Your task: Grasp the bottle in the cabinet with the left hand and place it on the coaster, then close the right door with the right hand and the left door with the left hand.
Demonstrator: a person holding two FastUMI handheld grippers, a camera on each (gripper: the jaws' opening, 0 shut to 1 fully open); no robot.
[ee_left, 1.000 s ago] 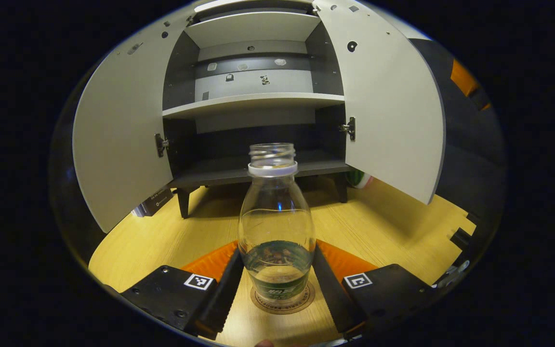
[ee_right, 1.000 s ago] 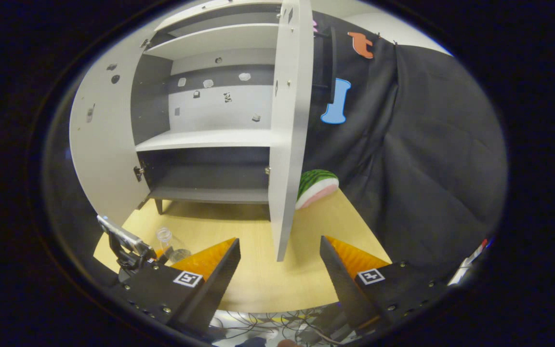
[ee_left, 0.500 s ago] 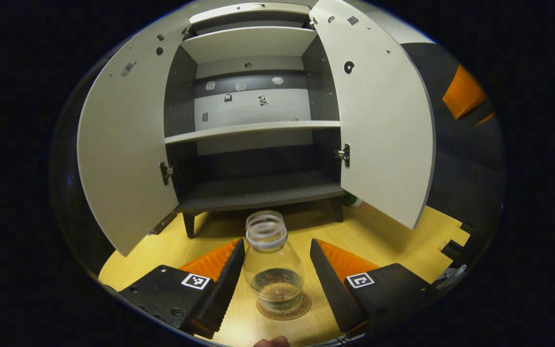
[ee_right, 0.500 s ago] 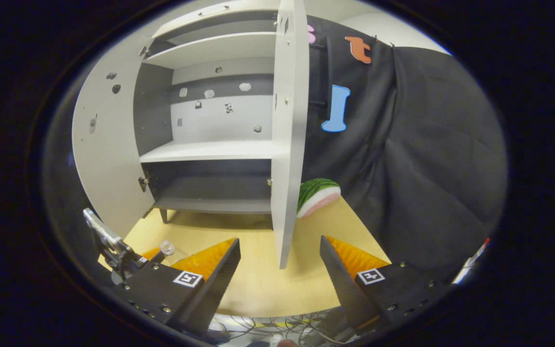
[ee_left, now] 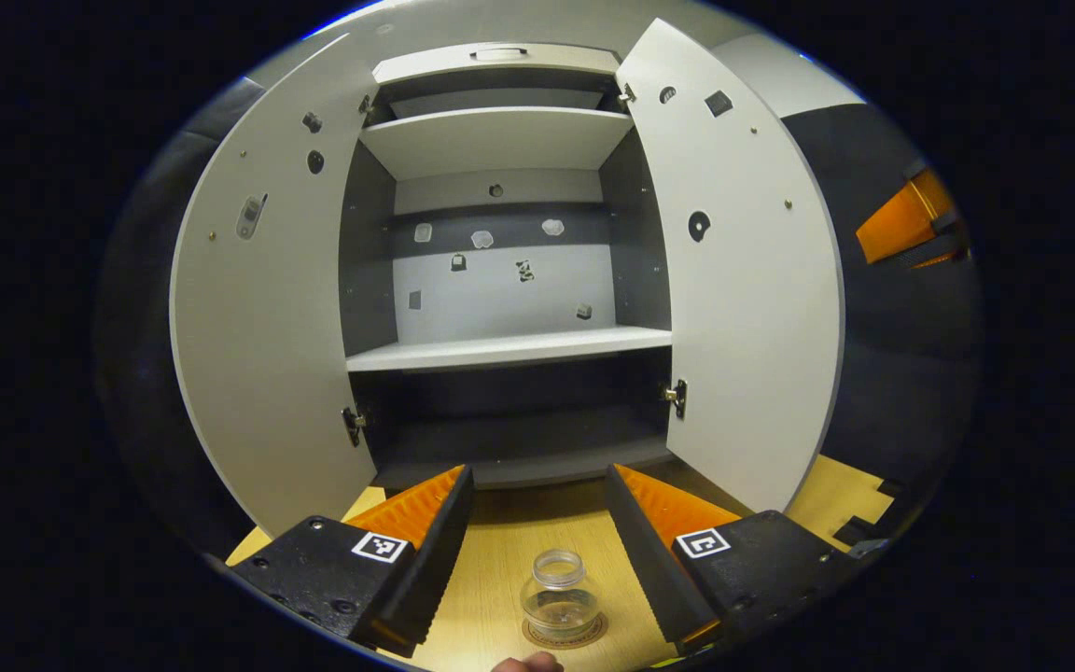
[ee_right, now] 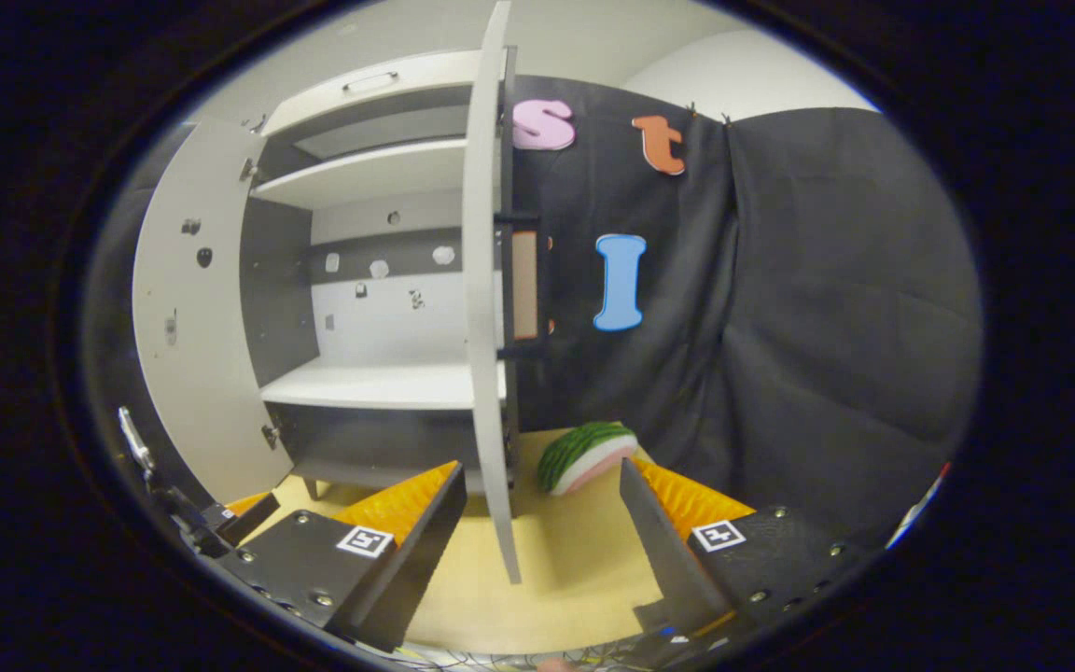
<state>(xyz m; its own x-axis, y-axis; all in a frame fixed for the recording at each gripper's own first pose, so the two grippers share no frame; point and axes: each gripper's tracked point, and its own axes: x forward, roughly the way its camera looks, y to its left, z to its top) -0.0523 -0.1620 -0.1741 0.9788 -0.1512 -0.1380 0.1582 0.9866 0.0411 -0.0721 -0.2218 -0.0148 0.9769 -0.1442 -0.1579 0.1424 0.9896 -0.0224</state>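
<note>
A clear, capless bottle (ee_left: 559,597) stands upright on a round brown coaster (ee_left: 564,634) on the wooden table. My left gripper (ee_left: 537,471) hovers above and behind it, open, with nothing between its orange fingers (ee_left: 416,509). The grey cabinet (ee_left: 509,350) has both doors swung wide: the left door (ee_left: 267,308) and the right door (ee_left: 743,280). In the right gripper view my right gripper (ee_right: 540,467) is open and empty, and the right door (ee_right: 486,308) is seen edge-on just ahead, between its fingers. The left gripper (ee_right: 192,518) shows at the lower left there.
A toy watermelon slice (ee_right: 584,457) lies on the table (ee_right: 556,569) to the right of the cabinet, behind the right door. The cabinet's shelves (ee_left: 500,353) hold nothing. The other gripper's orange finger (ee_left: 901,224) shows at the far right of the left gripper view.
My left gripper has risen and drawn back from the bottle, which stays standing on the coaster. My right gripper has lifted and shifted, so the right door's edge is now closer and central.
</note>
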